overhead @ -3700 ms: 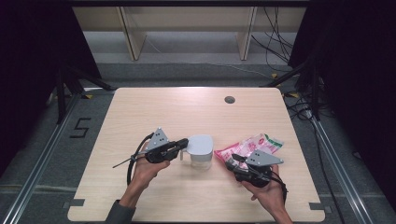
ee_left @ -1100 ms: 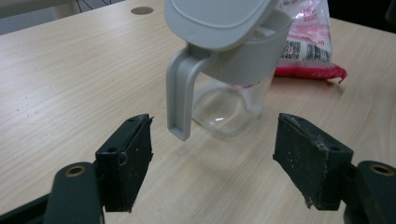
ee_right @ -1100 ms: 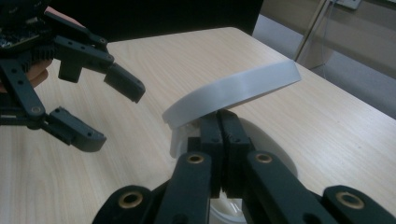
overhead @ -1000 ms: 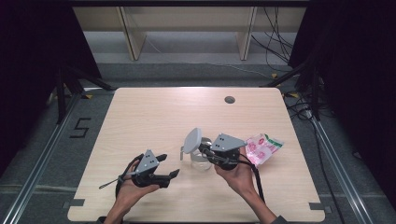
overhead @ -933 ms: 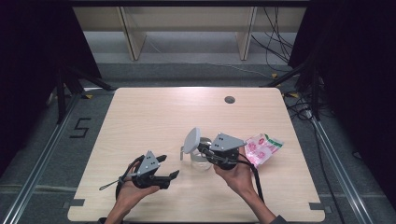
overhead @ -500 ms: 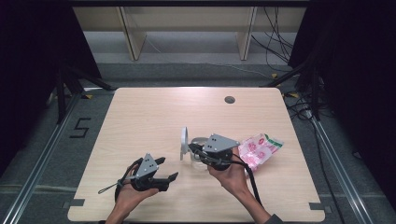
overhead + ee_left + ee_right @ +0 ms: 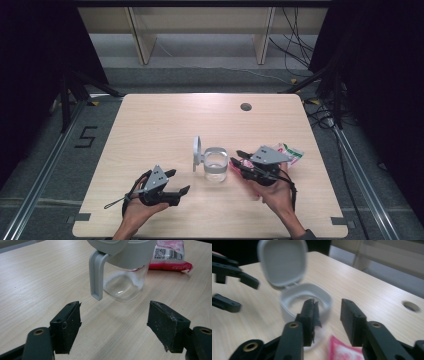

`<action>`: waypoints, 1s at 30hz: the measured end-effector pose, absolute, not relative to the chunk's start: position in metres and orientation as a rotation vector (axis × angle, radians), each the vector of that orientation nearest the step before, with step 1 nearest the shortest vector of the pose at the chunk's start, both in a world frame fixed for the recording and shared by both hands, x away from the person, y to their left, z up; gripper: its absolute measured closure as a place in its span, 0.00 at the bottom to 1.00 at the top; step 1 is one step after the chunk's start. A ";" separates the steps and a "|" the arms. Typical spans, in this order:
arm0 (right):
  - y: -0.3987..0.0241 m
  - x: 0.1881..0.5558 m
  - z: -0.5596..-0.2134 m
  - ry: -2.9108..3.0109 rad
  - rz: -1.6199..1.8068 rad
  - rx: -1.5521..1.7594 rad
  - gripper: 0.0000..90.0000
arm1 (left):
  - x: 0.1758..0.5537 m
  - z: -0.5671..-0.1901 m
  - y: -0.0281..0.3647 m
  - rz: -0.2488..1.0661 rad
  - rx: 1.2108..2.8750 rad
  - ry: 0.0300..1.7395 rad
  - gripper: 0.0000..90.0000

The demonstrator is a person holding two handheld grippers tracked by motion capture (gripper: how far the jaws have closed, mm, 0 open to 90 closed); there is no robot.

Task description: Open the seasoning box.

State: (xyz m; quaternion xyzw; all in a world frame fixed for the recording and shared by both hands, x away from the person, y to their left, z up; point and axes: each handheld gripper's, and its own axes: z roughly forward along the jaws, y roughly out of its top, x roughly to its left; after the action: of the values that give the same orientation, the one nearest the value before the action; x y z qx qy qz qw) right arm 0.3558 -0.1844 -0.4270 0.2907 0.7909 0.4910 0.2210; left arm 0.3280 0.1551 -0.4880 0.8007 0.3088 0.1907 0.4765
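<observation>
Just right of the jar [image 7: 216, 169], the right gripper [image 7: 239, 159] has its jaws partly apart with nothing between them; they have just been opening, and the flip lid [image 7: 197, 152] that stands upright on its hinge at the jar's left side is free of them. In the right gripper view the jaw tips sit in front of the jar's grey rim [image 7: 305, 296], lid [image 7: 282, 262] tipped back behind it. The left gripper [image 7: 176, 181] rests low near the front edge, jaws wide, empty, aimed at the jar; in its view the jar's grey handle [image 7: 97, 275] hangs between the pads, well ahead of them.

Step in hand, as I read it: lid is up, next the pink packet [image 7: 291, 155].
- Back the right gripper straight off so it doesn't clip the rim or knock the lid shut.
- Go for the packet, which lies under and behind the right hand [image 7: 276, 192]; pinch it near its top edge, not mid-body.
- Left can close on the handle to steady the jar; glass body looks light and may slide.

Jar stands mid-table, toward the front, a trace of white powder [image 7: 125, 280] at the bottom. Pale wood table [image 7: 165, 125], cable hole [image 7: 245, 106] at the far right. Grey floor, floor rails either side, a "5" mark [image 7: 85, 136] on the left, wooden shelf legs and loose cables at the back, dark surround.
</observation>
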 end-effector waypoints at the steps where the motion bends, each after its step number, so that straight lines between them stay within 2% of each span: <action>1: -0.193 0.354 -0.428 2.162 1.353 0.847 0.66 | 0.328 -0.488 0.155 0.460 1.955 0.751 0.28; 3: -0.206 0.352 -0.431 2.126 1.359 0.875 0.64 | 0.329 -0.487 0.157 0.465 1.967 0.728 0.28; 5: -0.216 0.347 -0.436 2.120 1.339 0.945 0.60 | 0.328 -0.488 0.156 0.409 1.944 0.762 0.28; 11: -0.243 0.338 -0.451 2.075 1.321 1.072 0.52 | 0.329 -0.486 0.156 0.426 1.945 0.740 0.28; 17: -0.264 0.329 -0.457 1.982 1.306 1.218 0.50 | 0.330 -0.487 0.157 0.389 1.915 0.775 0.28; 20: -0.274 0.328 -0.460 1.952 1.296 1.226 0.50 | 0.331 -0.486 0.158 0.414 1.932 0.751 0.28; 30: -0.290 0.320 -0.467 1.929 1.285 1.352 0.46 | 0.330 -0.487 0.157 0.394 1.918 0.781 0.27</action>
State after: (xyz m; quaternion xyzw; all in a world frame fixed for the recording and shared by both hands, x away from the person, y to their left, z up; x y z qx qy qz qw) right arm 0.3201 -0.2895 -0.4672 0.4907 0.7000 0.4664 0.2273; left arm 0.3301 0.1572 -0.4872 0.7909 0.3222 0.1625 0.4942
